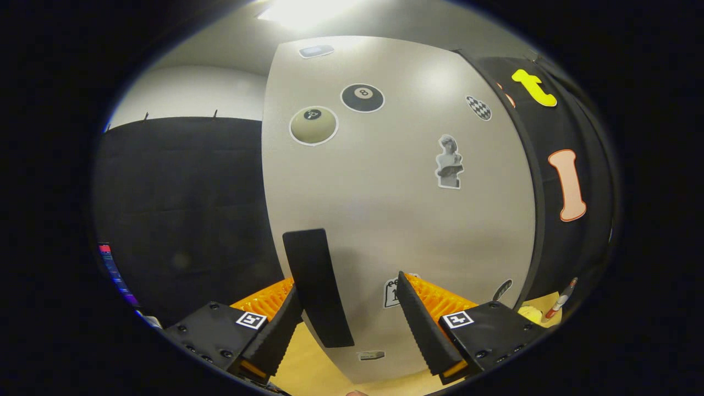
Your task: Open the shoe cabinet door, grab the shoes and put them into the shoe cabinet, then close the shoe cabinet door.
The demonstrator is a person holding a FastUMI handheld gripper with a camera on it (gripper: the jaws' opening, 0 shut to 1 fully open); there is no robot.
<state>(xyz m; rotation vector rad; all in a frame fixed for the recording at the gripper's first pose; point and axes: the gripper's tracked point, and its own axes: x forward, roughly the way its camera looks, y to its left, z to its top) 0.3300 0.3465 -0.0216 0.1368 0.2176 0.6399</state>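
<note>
The gripper [349, 319] has its fingers spread apart, the left finger [278, 335] just beside or touching the black door handle [316, 286], which rises toward twelve o'clock between them, nearer the left one. The handle's long axis runs upright on the grey shoe cabinet door [396, 209], which looks shut. At two o'clock stickers [449, 162] dot the door; nothing blocks the grip.

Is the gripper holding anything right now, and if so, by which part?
Nothing is held. The gripper is open around the black handle on the cabinet door; the handle lies against the left finger, apart from the right.
</note>
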